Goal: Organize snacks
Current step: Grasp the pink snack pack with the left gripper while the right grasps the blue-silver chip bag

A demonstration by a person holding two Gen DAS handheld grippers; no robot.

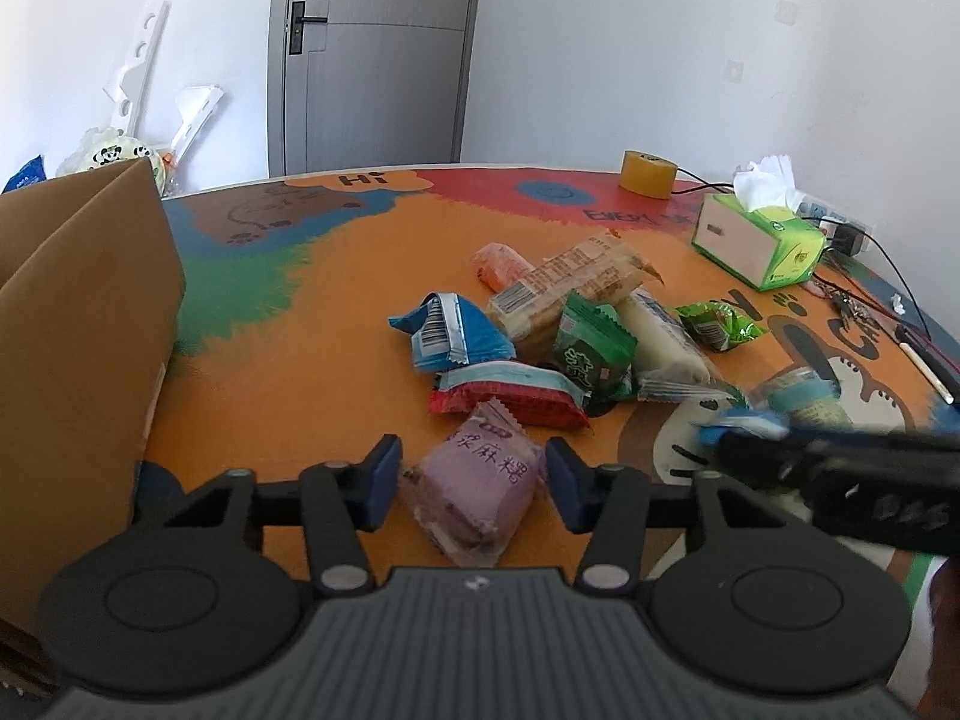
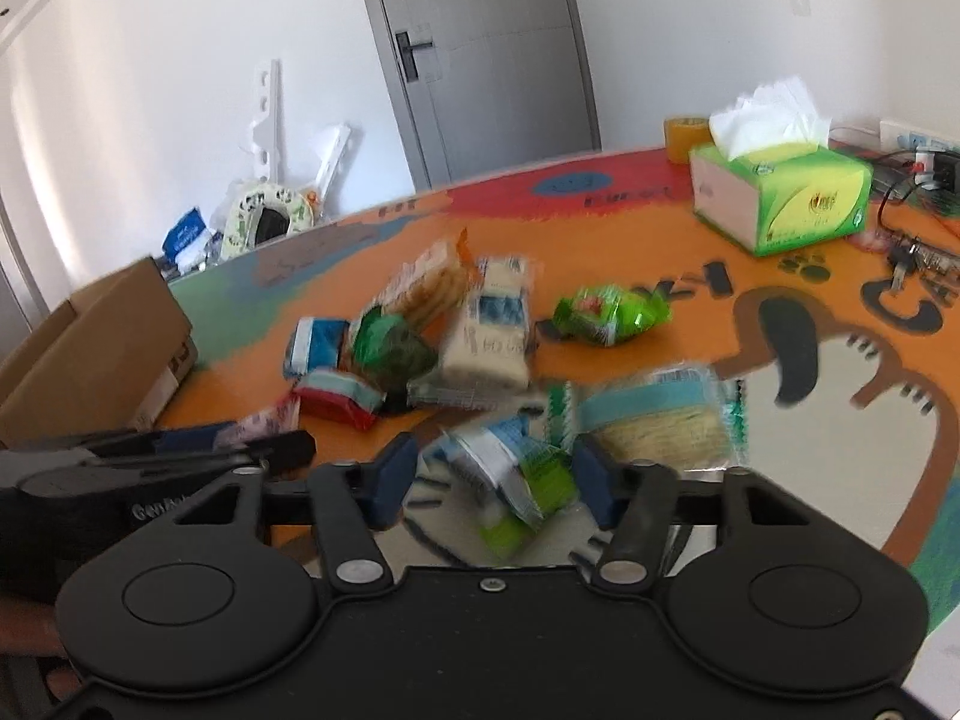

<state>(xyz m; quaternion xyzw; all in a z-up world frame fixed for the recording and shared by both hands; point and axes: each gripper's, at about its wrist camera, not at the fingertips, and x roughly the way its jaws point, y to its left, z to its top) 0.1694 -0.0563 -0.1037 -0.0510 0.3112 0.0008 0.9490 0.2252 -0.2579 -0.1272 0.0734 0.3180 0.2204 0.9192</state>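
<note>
A pile of snack packets (image 1: pixel 558 324) lies mid-table; it also shows in the right wrist view (image 2: pixel 420 330). My left gripper (image 1: pixel 474 480) is open, its pads on either side of a purple mochi packet (image 1: pixel 480 492) lying on the table, not squeezing it. My right gripper (image 2: pixel 492 474) is open around a blurred green, white and blue packet (image 2: pixel 516 480); whether the pads touch it is unclear. A noodle-like packet (image 2: pixel 660 420) lies just beyond it. A green packet (image 2: pixel 612 315) lies apart on the right. The right gripper shows as a dark blur in the left wrist view (image 1: pixel 840 468).
A cardboard box (image 1: pixel 78 324) stands open at the left table edge. A green tissue box (image 1: pixel 756 240), a yellow tape roll (image 1: pixel 648 174), cables and a power strip (image 1: pixel 840 228) sit at the far right. A grey door (image 1: pixel 372 54) is behind.
</note>
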